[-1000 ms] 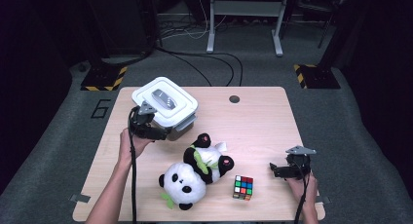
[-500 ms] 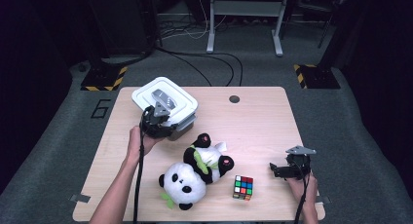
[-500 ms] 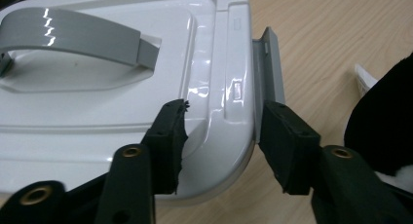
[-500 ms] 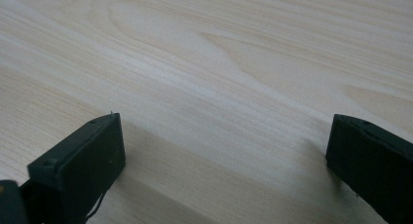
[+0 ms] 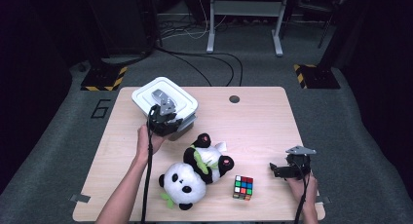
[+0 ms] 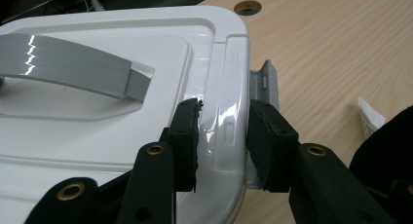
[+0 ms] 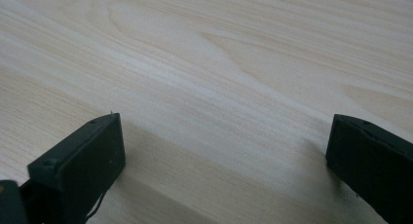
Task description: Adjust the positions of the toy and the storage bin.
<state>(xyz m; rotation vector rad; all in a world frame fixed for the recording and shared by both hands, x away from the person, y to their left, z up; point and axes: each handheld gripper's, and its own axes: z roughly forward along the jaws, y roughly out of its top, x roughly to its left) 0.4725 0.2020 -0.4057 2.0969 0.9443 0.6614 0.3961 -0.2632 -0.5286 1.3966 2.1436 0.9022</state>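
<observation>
Right now the white lidded box sits at the far left part of the wooden table, turned so that its long axis runs on a diagonal from the table's far left corner toward the plush toys, with its nearer short end facing the black-and-white panda. A grey handle lies across the lid, along that same long line. The left gripper comes at the box from its near right corner, and its jaws have just been closing: one pad lies on the lid's top, the other on the outside of the rim beside a grey side latch, so the lid's raised edge is pinched between them. From above, this gripper and the hand behind it cover the box's near corner, and the box's far left end is cut off in the left gripper view. A second, larger panda lies nearer the table's front edge than the box, touching the first panda, and a colour cube stands just beside them. The right gripper rests well apart from the box, near the table's front right corner, with its jaws spread wide over bare wood and nothing between them.
</observation>
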